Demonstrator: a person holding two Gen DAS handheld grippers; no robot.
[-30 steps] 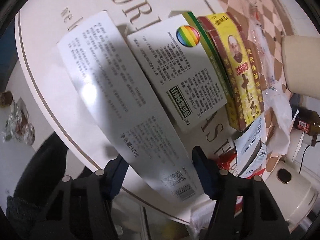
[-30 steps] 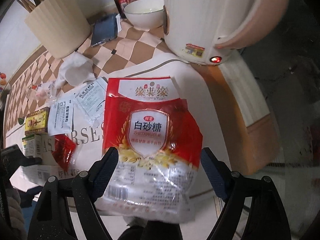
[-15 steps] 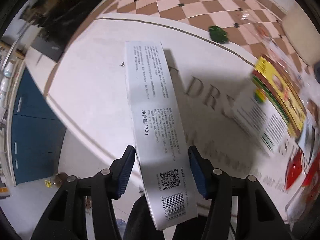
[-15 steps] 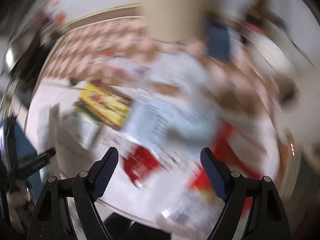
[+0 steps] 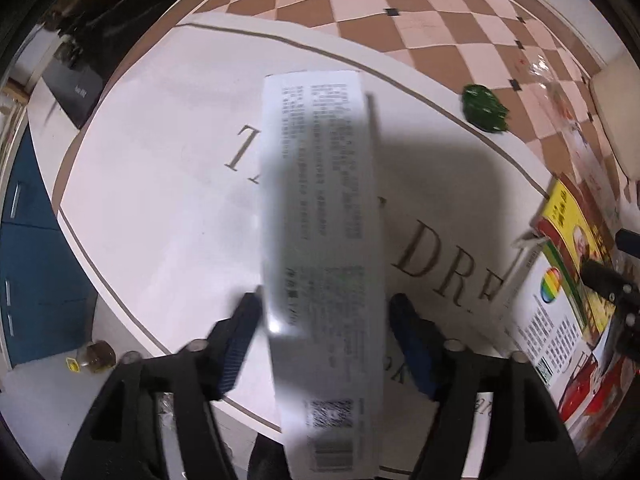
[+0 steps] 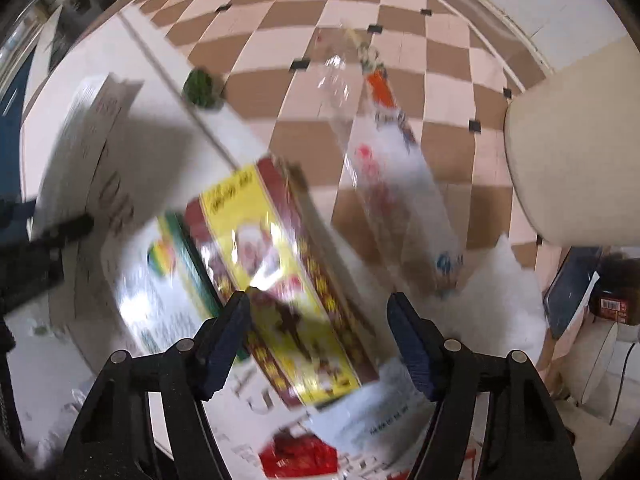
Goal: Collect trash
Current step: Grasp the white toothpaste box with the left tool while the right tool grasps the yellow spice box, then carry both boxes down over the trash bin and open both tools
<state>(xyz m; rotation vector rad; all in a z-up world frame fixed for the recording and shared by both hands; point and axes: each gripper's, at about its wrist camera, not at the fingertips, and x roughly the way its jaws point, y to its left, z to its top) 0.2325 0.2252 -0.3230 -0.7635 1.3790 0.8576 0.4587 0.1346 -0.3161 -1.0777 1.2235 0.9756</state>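
Note:
A long white printed box (image 5: pixel 320 220) hangs blurred between the fingers of my left gripper (image 5: pixel 324 332), above the white lettered tabletop (image 5: pixel 160 200). Its jaws are opening and the pads stand just off the box's sides. My right gripper (image 6: pixel 320 320) hovers over a yellow-and-red box (image 6: pixel 280 280) that lies against a white-and-green box (image 6: pixel 160 280). Its jaws are closing, with nothing pressed between the pads. In the right wrist view the white box (image 6: pixel 84 132) shows at far left. A green wrapper (image 5: pixel 484 108) lies by the mat's edge.
A clear plastic wrapper (image 6: pixel 384 168), white tissue (image 6: pixel 500 292) and a red packet (image 6: pixel 300 456) lie around the boxes. A beige container (image 6: pixel 576 160) stands at right, with a phone (image 6: pixel 572 292) and brown bottle (image 6: pixel 616 296) behind. The table edge and a blue cabinet (image 5: pixel 24 260) lie left.
My left gripper carried the white box away from the other boxes and its jaws have widened. My right gripper swung from the red sugar bag over to the yellow box, rolling, and narrowed.

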